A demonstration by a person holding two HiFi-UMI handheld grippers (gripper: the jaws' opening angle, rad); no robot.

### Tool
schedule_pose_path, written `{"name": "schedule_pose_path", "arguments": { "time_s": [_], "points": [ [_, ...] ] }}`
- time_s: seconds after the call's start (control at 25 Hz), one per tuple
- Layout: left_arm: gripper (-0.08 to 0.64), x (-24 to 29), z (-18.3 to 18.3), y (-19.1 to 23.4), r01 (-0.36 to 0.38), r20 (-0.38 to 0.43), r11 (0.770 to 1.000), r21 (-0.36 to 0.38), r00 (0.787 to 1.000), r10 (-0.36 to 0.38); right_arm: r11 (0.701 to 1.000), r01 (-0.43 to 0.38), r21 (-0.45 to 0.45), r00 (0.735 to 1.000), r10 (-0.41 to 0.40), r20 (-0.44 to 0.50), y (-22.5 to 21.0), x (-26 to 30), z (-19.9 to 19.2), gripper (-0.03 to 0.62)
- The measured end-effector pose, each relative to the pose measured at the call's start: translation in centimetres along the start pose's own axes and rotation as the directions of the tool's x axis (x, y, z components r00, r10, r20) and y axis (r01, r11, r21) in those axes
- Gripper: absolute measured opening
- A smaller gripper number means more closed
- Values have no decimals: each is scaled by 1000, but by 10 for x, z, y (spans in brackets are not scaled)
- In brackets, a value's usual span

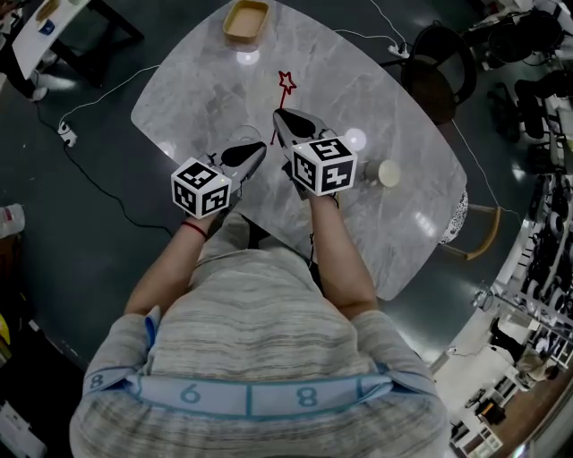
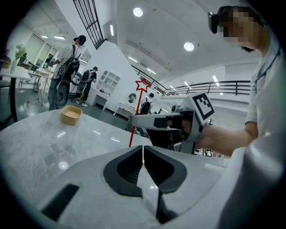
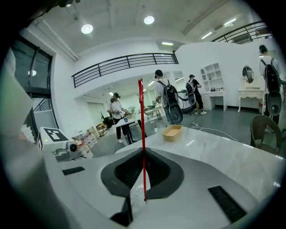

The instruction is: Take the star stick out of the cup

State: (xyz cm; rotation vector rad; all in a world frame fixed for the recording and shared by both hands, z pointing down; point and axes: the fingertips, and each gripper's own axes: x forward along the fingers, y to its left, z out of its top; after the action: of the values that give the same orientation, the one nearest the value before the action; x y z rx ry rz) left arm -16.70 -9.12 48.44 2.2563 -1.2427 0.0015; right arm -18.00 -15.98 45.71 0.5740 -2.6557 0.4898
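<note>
- Firstly, your right gripper (image 3: 143,154) had its jaws clamped on the shaft of the red star stick (image 3: 142,134), which stood upright through the middle of the right gripper view.
- The stick's lower end showed just below the pads, over crinkled clear plastic that looked like the clear cup (image 3: 136,194). You could not tell whether the tip sat inside it.
- From the head view, the star (image 1: 286,85) lay at upper centre, above the right gripper (image 1: 279,114).
- The faint clear cup (image 1: 248,137) stood just left of that gripper, on the grey marble table (image 1: 376,98).
- Your left gripper (image 1: 260,148) reached to the cup from the lower left.
- Its own view showed the left gripper's (image 2: 143,150) jaws pressed together, with only a thin pale line between the pads. Whether that line was the cup's wall could not be made out.
- That same view showed the stick (image 2: 136,116) slanting up at centre, held by the right gripper (image 2: 134,120).
- A tan tray (image 1: 245,20) sat at the table's top edge, well apart from both grippers.
</note>
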Motion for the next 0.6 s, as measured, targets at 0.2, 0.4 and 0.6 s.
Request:
{"name": "schedule_pose_path", "arguments": {
  "time_s": [0.2, 0.4, 0.6],
  "points": [
    [17, 19, -3, -19, 34, -21, 999, 18, 999, -33, 998, 53, 22, 998, -53, -18, -22, -34, -12, 15],
    [17, 46, -8, -45, 79, -39, 996, 28, 996, -78, 991, 113, 77, 991, -106, -82, -51, -70, -46, 15],
    [17, 62, -20, -67, 110, -62, 993, 33, 992, -108, 982, 151, 115, 980, -134, -147, -66, -97, -79, 15]
  ]
}}
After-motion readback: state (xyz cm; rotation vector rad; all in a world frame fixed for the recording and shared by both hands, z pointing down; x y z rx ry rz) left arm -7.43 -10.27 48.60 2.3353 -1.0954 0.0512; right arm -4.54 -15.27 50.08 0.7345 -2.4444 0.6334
